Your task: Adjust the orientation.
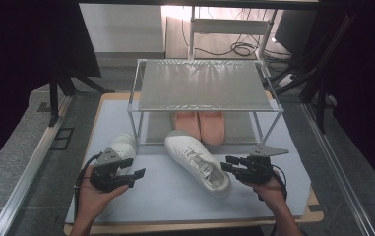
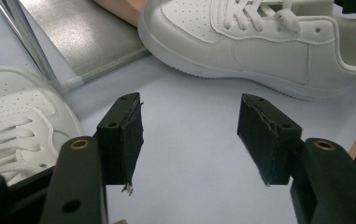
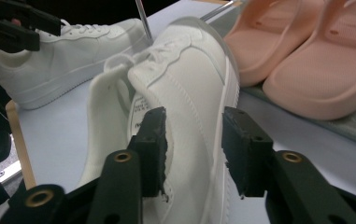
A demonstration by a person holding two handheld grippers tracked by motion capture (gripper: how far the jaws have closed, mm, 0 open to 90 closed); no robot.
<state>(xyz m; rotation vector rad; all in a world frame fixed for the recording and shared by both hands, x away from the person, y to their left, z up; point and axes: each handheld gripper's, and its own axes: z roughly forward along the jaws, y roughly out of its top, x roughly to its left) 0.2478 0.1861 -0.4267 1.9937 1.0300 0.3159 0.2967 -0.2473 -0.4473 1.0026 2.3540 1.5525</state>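
A white sneaker (image 1: 197, 160) lies at the middle of the mat, toe toward the rack. My right gripper (image 1: 226, 163) is at its heel. In the right gripper view its jaws (image 3: 193, 149) straddle the heel's side wall (image 3: 189, 79), one pad inside the opening and one outside; they stand apart from the wall, so the gripper is open. A second white sneaker (image 1: 121, 147) lies at the left, beside my left gripper (image 1: 137, 177). That gripper (image 2: 189, 135) is open over bare mat, with nothing between its pads, and both sneakers (image 2: 259, 42) (image 2: 12, 126) lie ahead of it.
A metal two-tier rack (image 1: 202, 83) stands at the back of the grey-blue mat (image 1: 175, 196). A pair of pink slippers (image 1: 198, 125) sits on its lower shelf (image 3: 306, 60). The rack's front legs (image 1: 136, 128) stand close behind the sneakers. A wooden board edges the mat.
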